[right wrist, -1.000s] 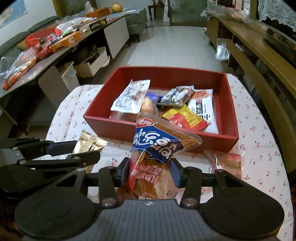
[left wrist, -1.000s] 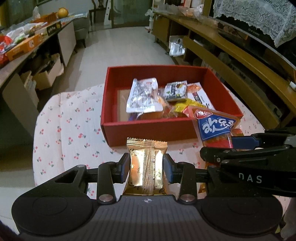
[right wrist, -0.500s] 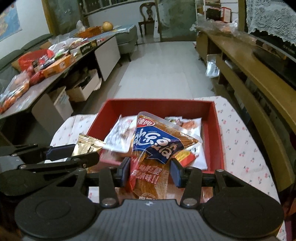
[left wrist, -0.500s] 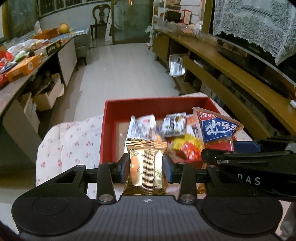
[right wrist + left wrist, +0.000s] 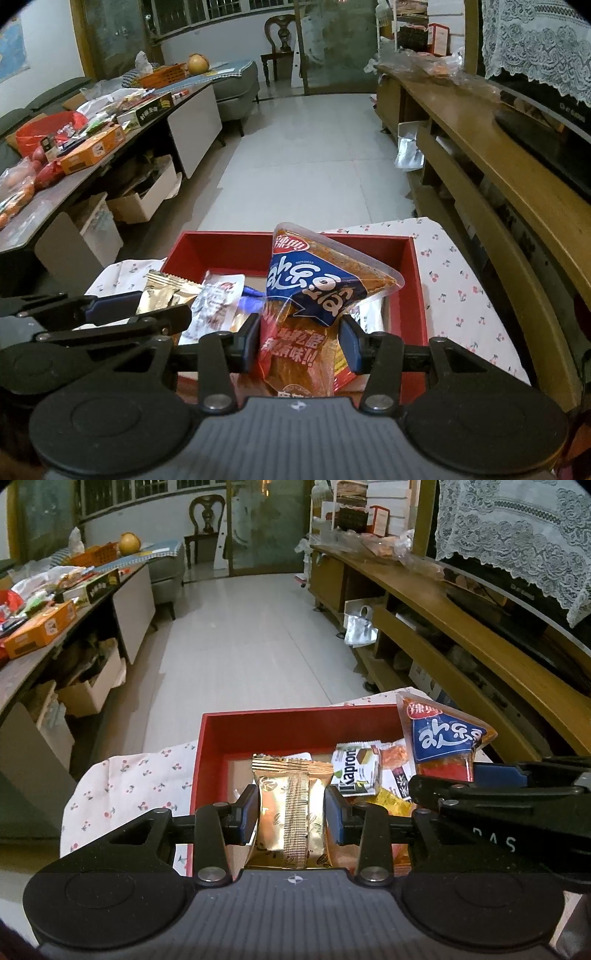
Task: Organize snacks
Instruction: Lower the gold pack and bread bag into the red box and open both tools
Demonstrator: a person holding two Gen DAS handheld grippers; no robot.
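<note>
My left gripper (image 5: 291,814) is shut on a gold snack packet (image 5: 290,812) and holds it upright over the near left part of the red box (image 5: 280,731). My right gripper (image 5: 301,341) is shut on a blue and orange snack bag (image 5: 314,295) above the same red box (image 5: 221,251). That bag also shows at the right of the left wrist view (image 5: 441,738). The gold packet shows at the left of the right wrist view (image 5: 162,295). Several snack packets lie in the box, among them a Kapron pack (image 5: 356,771) and a white packet (image 5: 214,310).
The box sits on a table with a cherry-print cloth (image 5: 136,782). A long cluttered table (image 5: 92,140) runs along the left. Wooden shelving (image 5: 498,177) runs along the right. Tiled floor (image 5: 251,635) lies beyond the table.
Both grippers have moved forward and up with their snacks, from in front of the box's near wall to over the box.
</note>
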